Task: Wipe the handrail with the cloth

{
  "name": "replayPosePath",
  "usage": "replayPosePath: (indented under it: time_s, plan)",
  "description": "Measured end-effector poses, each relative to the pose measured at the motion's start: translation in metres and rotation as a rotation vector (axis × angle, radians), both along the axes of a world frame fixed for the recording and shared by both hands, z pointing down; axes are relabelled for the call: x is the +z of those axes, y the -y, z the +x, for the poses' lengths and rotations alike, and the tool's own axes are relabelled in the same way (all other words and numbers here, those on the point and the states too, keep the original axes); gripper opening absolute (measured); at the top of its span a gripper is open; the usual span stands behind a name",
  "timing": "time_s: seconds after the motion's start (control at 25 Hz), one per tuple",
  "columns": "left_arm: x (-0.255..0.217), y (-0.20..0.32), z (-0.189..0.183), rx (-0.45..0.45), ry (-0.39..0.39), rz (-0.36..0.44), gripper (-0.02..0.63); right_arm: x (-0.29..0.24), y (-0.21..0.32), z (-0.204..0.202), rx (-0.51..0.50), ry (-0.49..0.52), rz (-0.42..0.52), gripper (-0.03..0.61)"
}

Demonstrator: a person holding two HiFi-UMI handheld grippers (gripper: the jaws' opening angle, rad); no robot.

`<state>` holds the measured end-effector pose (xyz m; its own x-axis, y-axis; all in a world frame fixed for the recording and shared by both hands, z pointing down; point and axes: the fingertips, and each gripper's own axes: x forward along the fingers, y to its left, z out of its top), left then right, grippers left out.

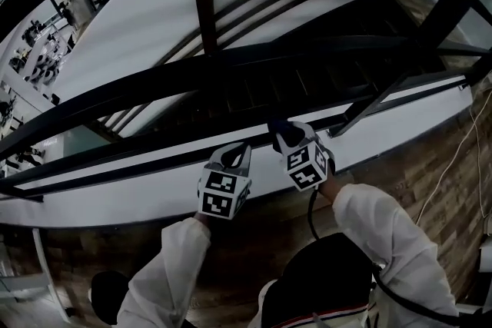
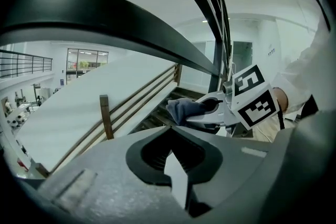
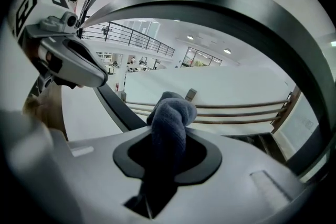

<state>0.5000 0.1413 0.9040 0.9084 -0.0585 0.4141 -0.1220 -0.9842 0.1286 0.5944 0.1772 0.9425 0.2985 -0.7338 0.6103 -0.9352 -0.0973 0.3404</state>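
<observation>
The left hand-held gripper has its jaws pressed together on nothing and hangs just beside the right hand-held gripper, so the 2 could knock together once wiping starts. The right one pinches the dark cloth as a bunched wad, below the handrail and seemingly apart from it, over the white ledge. With so little cloth standing out, bare jaws may scrape the rail, and a loosened wad would likely drop past the ledge's far edge onto the stairs.
</observation>
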Motion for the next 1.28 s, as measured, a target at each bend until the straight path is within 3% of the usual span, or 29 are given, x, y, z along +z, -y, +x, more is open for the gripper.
replayPosePath:
  time_s: [0.24, 0.44, 0.72, 0.96, 1.28]
  plan:
    - [-0.007, -0.039, 0.035, 0.058, 0.002, -0.026, 0.002, 0.001, -0.039, 0.057, 0.080, -0.013, -0.006, 0.089]
    - [-0.008, -0.065, 0.059, 0.119, 0.011, -0.002, 0.002, 0.002, -0.072, 0.106, 0.171, -0.022, -0.011, 0.089]
    - [-0.006, -0.080, 0.067, 0.142, 0.008, -0.022, 0.003, -0.001, -0.102, 0.152, 0.243, -0.065, -0.040, 0.087]
    - [-0.009, -0.077, 0.059, 0.145, 0.001, -0.005, 0.002, 0.002, -0.114, 0.166, 0.273, -0.258, -0.139, 0.087]
    - [-0.018, -0.048, 0.027, 0.118, -0.030, -0.007, 0.002, 0.008, -0.124, 0.175, 0.337, -0.443, -0.290, 0.087]
